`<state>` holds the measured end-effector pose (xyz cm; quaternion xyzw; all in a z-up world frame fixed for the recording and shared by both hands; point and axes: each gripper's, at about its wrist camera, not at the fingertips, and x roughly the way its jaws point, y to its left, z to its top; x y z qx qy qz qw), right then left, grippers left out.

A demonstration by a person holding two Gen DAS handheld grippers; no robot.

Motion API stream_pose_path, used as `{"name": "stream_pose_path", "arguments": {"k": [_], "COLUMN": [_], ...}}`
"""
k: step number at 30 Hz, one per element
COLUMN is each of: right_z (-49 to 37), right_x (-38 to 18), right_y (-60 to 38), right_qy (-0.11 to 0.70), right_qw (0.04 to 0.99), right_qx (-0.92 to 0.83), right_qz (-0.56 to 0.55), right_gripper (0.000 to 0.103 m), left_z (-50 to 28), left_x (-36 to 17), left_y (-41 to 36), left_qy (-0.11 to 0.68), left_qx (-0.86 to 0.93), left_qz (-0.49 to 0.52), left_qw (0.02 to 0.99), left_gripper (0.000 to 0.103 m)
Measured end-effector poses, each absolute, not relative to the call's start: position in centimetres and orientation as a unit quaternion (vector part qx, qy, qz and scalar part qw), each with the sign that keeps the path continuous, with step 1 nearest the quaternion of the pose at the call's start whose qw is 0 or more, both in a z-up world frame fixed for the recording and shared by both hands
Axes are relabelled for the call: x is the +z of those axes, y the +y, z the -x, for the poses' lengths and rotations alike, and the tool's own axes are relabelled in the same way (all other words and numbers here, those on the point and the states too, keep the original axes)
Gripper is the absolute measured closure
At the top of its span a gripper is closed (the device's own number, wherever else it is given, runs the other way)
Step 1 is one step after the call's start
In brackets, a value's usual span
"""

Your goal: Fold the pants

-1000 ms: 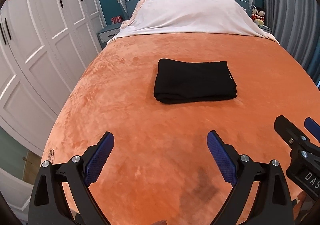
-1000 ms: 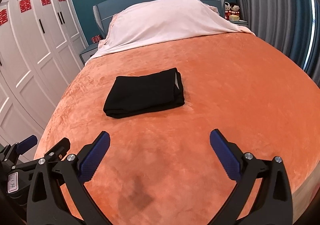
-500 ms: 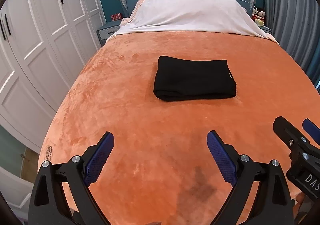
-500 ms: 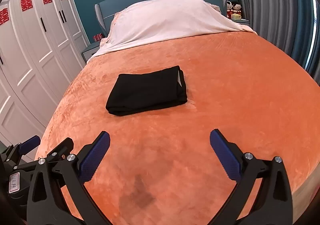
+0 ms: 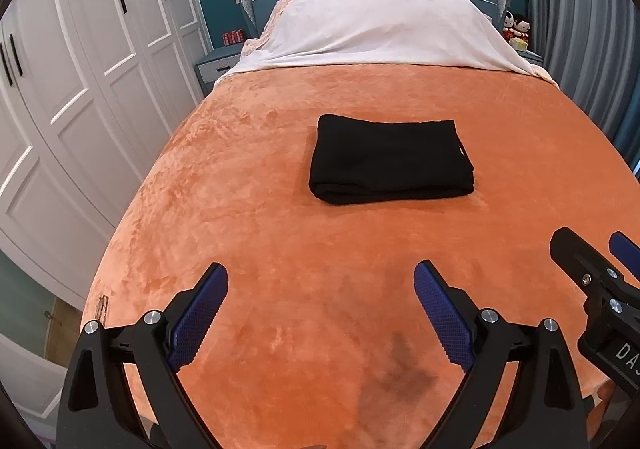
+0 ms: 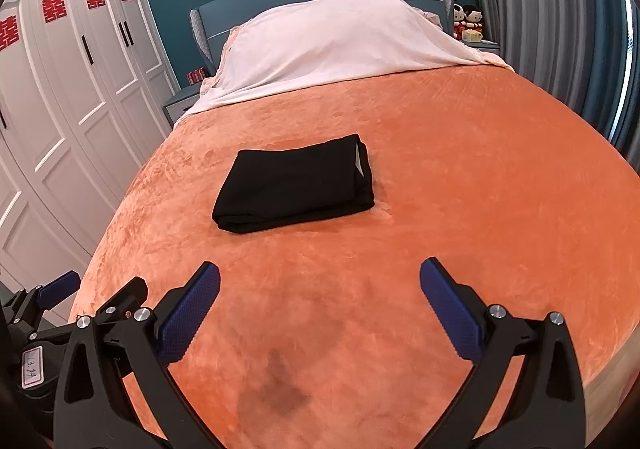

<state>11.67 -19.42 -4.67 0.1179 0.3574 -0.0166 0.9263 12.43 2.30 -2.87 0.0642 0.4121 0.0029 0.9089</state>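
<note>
Folding looks finished, to judge from the layout. Black pants point(image 5: 390, 161) lying as a compact rectangular bundle in the middle of the orange plush bedspread point(image 5: 248, 217), several layers stacked, near edge rounded and tidy, a small pale label showing at the right end. Flat on the cover, touched by nothing.

Left gripper point(image 5: 320, 301) held low over the near part of the bed, well apart from the bundle, blue pads point(image 5: 200, 317) spread wide with nothing between. Right gripper point(image 6: 320, 297) likewise hanging above the foot of the bed, pads point(image 6: 450, 313) wide apart and empty, close beside the left one.

Nothing obvious left to fold: no loose leg, no trailing waistband visible. Possibly a final smoothing or squaring of the stack, though the bundle already looks even. Far side of the bundle not fully visible, so neatness there cannot be confirmed. Darker patch point(image 6: 276, 385) in the plush near the grippers, apparently just brushed nap.
</note>
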Motion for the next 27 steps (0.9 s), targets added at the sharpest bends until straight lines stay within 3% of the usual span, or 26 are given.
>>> {"name": "stream_pose_path", "arguments": {"k": [27], "right_z": [-11.85], "right_x": [-4.53], "right_y": [-19.78], "right_qy": [0.358], "right_qw": [0.926], "right_qx": [-0.016], "right_qz": [-0.121], "right_gripper": [0.005], "left_z": [-12.29], "left_x": [-2.80], "left_y": [2.62], "left_qy": [0.412], "left_qx": [-0.002], "left_qz": [-0.068], "left_qw": [0.909], "left_gripper": [0.011]}}
